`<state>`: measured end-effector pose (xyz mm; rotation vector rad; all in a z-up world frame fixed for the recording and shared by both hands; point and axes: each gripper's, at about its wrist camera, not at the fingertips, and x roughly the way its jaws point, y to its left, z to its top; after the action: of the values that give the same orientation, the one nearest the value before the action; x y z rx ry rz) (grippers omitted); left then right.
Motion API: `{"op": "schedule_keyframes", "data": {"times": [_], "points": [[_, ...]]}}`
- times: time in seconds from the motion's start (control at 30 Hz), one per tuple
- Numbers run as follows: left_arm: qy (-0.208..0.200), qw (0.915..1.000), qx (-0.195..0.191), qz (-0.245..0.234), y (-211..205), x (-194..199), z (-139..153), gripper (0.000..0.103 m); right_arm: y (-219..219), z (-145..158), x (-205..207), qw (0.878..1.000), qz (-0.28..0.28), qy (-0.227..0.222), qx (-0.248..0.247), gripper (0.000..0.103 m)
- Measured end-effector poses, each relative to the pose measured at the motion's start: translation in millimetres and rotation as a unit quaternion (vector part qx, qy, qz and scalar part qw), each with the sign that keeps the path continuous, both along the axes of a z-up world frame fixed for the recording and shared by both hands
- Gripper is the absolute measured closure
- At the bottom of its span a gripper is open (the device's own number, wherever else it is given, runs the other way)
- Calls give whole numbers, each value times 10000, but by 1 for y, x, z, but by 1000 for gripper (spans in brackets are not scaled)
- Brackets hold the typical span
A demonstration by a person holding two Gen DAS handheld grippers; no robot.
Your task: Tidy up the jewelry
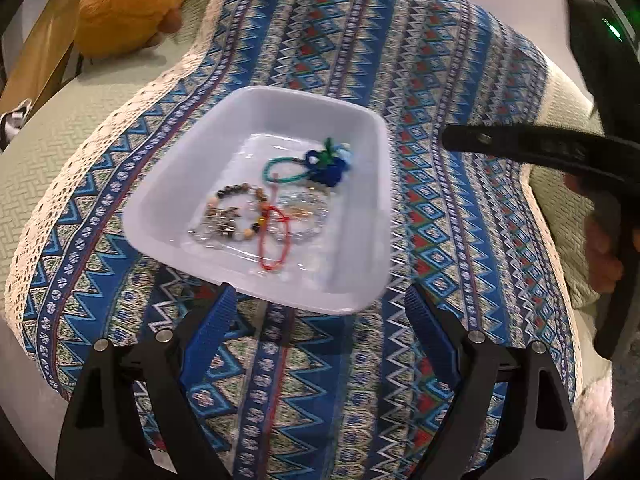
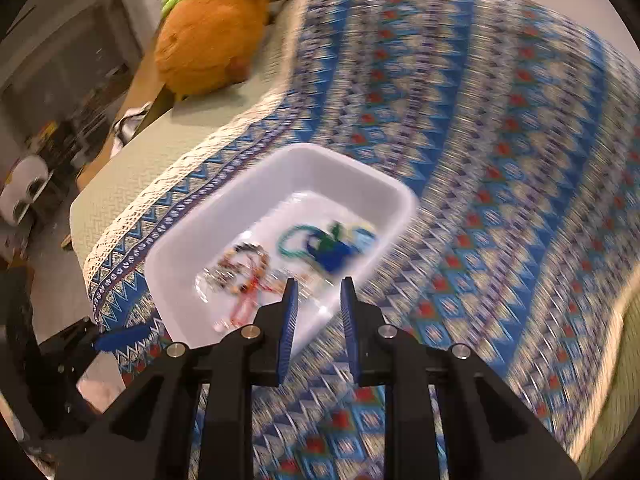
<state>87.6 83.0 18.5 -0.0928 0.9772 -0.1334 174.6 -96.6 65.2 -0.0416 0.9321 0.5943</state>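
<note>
Left wrist view: smooth white plastic tray (image 1: 168, 200), rectangular with rounded corners, on a woven zigzag cloth (image 1: 440, 80) edged with cream lace. Inside the tray: brown beaded bracelet (image 1: 240, 196), thin red cord (image 1: 274, 240), teal beaded loop (image 1: 280, 172), clear glassy beads (image 1: 308, 216). Left tongs (image 1: 320, 308) wide apart, empty, just before the tray's near rim.

Right wrist view, blurred: right tongs (image 2: 318, 284) slightly apart, nothing between, above the tray's (image 2: 180, 256) near corner. Orange plush toy (image 2: 212, 40) well behind.
</note>
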Motion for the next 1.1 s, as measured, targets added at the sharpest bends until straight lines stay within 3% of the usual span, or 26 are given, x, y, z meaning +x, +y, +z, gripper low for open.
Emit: {"op": "schedule_keyframes", "data": {"times": [0.4,0.47,0.5,0.53,0.6,0.7,0.87,0.97,1.1], "points": [[-103,9973,127,-717,-77,-21,-3,18,-140,-22,-101,9910,-1302,89,-299,79],[-123,9964,180,-818,-89,-24,-7,18,-156,-31,-114,9886,-1477,178,-212,72],[-126,9960,231,-855,-95,-25,-10,18,-166,-37,-123,9866,-1608,207,-176,58],[-109,9955,268,-898,-101,-26,-14,18,-174,-41,-130,9851,-1701,232,-131,50],[-57,9949,313,-956,-111,-28,-22,18,-184,-48,-139,9818,-1878,285,-71,49],[51,9943,331,-1012,-123,-31,-31,18,-200,-59,-152,9771,-2097,364,24,40],[147,9934,439,-1053,-137,-36,-42,17,-209,-66,-164,9726,-2292,380,-49,40],[76,9946,459,-923,-137,-39,-43,7,-208,-68,-165,9712,-2347,393,-85,24],[117,9954,483,-815,-136,-39,-45,5,-204,-68,-162,9711,-2359,353,-40,21]]}}
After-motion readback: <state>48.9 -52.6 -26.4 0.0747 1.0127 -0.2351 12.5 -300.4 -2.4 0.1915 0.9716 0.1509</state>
